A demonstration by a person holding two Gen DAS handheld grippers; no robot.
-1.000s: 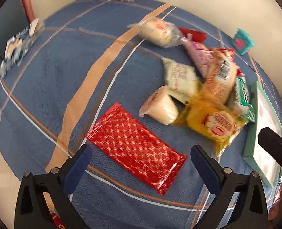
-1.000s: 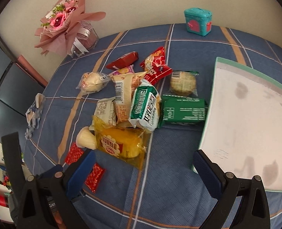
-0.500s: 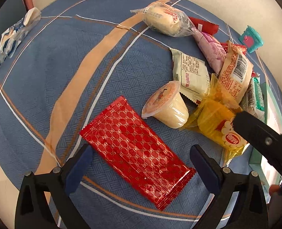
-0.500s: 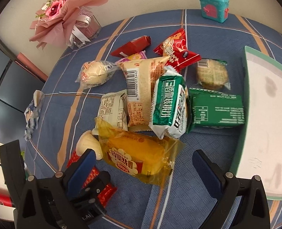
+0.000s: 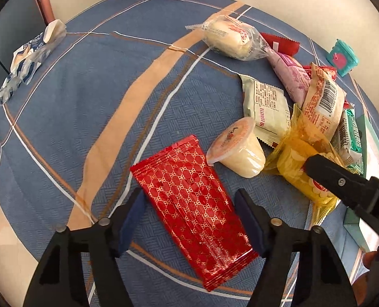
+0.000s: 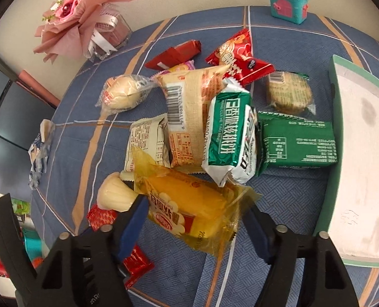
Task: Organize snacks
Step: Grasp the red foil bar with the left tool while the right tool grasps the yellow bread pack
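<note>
On the blue checked worktop (image 5: pixel 61 117), the flat red packet (image 5: pixel 192 204) is straddled by the open left gripper (image 5: pixel 189 220); the yellow cake bag (image 6: pixel 189 215) by the open right gripper (image 6: pixel 194 220). Both are judged light, crinkly and slippery, best pinched mid-body across their width.

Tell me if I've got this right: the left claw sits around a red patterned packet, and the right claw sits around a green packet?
Not quite. The right claw straddles the yellow packet, as the right wrist view shows; the green packet lies farther off by the tray. The left claw does sit around the red patterned packet.
</note>
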